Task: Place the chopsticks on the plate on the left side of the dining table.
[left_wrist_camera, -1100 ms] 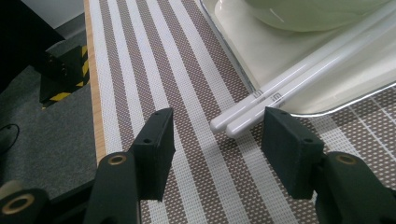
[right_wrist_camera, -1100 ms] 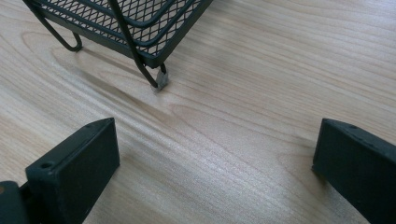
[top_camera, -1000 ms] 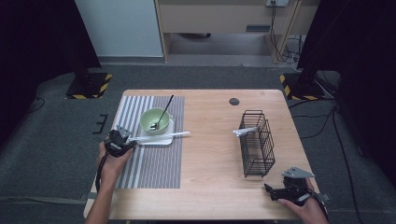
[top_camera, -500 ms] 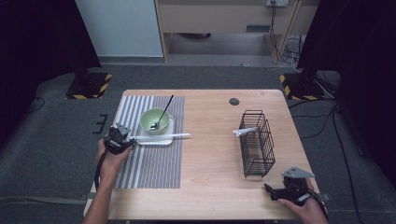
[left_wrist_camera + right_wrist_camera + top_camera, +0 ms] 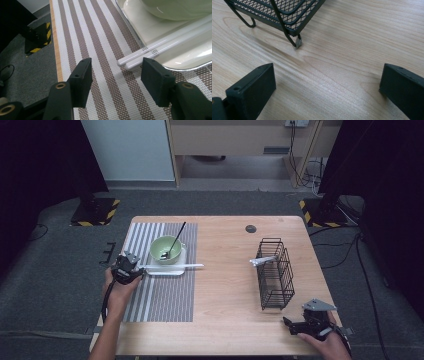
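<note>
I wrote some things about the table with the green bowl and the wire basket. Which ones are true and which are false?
1. The left gripper squeezes the white chopsticks. False: its jaws stand open, with the chopstick ends just ahead of them.
2. The green bowl sits on a white tray. True.
3. The wire basket stands on the striped mat. False: it stands on bare wood, away from the mat.
4. A dark spoon leans in the bowl. True.
5. The right gripper is open over bare table. True.

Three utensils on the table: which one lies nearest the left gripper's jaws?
The pair of white plastic chopsticks on the white tray; its ends lie just ahead of the open left gripper, unlike the bowl's black spoon or the rack's utensil.
</note>
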`<state>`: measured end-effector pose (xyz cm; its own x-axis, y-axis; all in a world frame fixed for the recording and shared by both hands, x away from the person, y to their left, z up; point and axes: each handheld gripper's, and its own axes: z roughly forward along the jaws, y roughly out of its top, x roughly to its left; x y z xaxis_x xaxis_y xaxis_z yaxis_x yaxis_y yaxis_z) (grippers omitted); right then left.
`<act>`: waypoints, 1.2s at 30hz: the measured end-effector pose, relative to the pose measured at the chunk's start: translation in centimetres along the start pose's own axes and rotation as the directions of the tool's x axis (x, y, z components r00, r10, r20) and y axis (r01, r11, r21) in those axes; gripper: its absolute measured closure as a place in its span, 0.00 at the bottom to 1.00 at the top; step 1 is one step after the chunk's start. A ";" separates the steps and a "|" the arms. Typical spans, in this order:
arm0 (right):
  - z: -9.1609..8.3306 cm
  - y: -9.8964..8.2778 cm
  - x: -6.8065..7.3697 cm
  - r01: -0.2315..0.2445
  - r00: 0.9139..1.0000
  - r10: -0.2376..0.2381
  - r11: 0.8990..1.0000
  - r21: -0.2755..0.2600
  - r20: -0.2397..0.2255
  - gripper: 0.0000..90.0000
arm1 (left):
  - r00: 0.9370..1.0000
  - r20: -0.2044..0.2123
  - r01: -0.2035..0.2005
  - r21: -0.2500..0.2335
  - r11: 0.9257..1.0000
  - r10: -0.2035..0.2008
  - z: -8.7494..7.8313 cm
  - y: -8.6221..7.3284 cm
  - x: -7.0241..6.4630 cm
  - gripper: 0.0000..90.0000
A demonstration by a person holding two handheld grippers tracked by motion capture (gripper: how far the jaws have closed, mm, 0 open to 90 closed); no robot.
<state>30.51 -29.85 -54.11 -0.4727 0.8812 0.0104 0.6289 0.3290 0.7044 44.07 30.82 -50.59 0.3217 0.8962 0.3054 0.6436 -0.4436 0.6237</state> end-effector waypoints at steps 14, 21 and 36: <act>0.0 0.0 0.0 0.000 1.000 0.000 1.000 0.000 0.000 0.00 | 1.000 -0.003 -0.004 0.003 1.000 0.004 0.2 0.1 -0.1 0.44; 0.0 0.0 0.0 0.001 1.000 -0.001 1.000 0.001 0.000 0.00 | 1.000 -0.009 0.002 -0.001 1.000 -0.002 0.2 0.1 -0.1 0.42; 0.0 0.0 0.0 0.000 1.000 0.000 1.000 0.000 0.000 0.01 | 0.998 0.038 0.041 -0.010 0.999 -0.041 -0.2 0.0 0.1 0.28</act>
<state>30.51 -29.85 -54.11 -0.4727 0.8812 0.0107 0.6291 0.3289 0.7043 43.95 30.86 -50.40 0.3214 0.9129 0.2517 0.6497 -0.4060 0.6427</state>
